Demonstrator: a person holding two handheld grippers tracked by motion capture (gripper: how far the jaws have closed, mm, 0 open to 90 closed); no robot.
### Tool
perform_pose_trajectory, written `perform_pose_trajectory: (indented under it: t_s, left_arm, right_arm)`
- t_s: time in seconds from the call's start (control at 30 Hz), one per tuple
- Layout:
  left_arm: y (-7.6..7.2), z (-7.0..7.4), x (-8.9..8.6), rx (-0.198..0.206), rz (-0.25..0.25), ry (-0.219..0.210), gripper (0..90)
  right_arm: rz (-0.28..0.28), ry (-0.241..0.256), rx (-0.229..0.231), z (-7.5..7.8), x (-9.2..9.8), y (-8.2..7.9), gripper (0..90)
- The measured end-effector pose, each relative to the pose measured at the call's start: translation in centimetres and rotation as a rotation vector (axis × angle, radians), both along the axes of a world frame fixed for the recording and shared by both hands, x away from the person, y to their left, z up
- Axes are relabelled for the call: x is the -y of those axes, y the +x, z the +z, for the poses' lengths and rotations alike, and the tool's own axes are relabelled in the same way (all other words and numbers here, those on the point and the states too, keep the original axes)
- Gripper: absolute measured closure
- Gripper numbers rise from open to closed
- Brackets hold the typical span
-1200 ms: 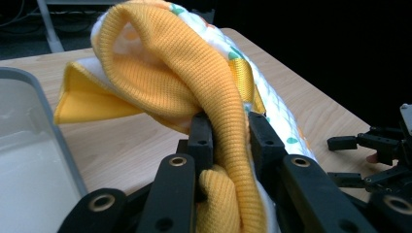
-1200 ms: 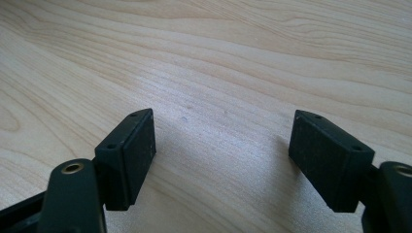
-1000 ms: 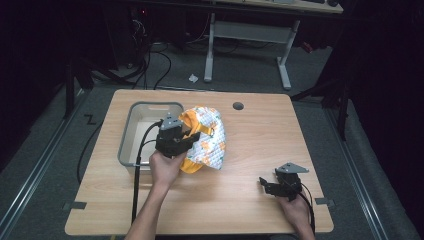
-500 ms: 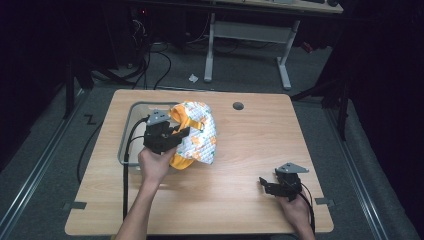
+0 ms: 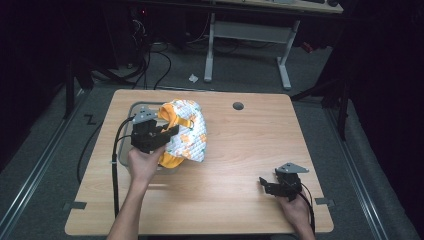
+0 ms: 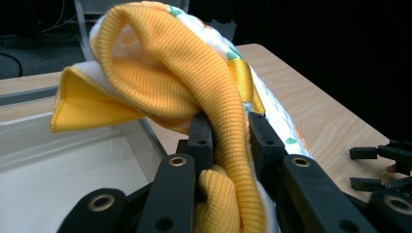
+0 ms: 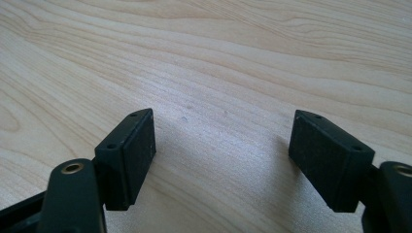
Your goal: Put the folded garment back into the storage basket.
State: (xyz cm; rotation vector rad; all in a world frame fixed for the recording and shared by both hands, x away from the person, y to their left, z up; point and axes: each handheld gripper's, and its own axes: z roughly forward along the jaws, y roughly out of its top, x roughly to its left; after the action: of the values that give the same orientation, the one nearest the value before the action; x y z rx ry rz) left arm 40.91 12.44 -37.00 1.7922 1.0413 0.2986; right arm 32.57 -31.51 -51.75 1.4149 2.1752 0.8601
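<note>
Left gripper (image 5: 161,134) is clamped on the garment (image 5: 187,132), a quilted white piece with orange print and orange ribbed trim. In the left gripper view the fingers (image 6: 201,138) pinch the ribbed orange band (image 6: 228,160) between them. The garment is lifted and bunched, hanging over the right edge of the grey bin (image 5: 131,112) at the table's (image 5: 240,150) left side; its lower edge probably touches the bin rim, hard to confirm. Right gripper (image 5: 272,187) rests low near the table's front right, well apart from the garment, fingers (image 7: 128,155) spread wide over bare wood, holding nothing.
</note>
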Motion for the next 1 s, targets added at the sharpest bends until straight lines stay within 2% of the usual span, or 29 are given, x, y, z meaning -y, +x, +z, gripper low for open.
perform_pose_trajectory:
  t_s: [0.4, 0.6, 0.83, 0.87, 1.0]
  left_arm:
    - [0.3, -0.6, -2.2, -0.026, 0.052, -0.01, 74.9]
    - [0.5, -0.7, -3.0, -0.029, 0.061, -0.014, 74.9]
    - [1.0, -0.9, -3.8, -0.047, 0.045, -0.015, 74.9]
    - [1.2, -1.1, -4.1, -0.051, 0.025, -0.025, 74.8]
    - [1.7, -1.6, -4.7, -0.06, 0.014, -0.038, 74.7]
  right_arm:
    - [0.0, -0.001, 0.0, 0.0, 0.0, 0.0, 25.2]
    - [-0.001, -0.001, 0.001, 0.0, 0.0, 0.0, 25.2]
    - [-0.001, -0.001, 0.0, 0.0, 0.0, 0.0, 25.2]
    - [0.0, -0.001, 0.0, 0.0, 0.0, 0.0, 25.2]
    - [0.0, -0.001, 0.001, 0.0, 0.0, 0.0, 25.2]
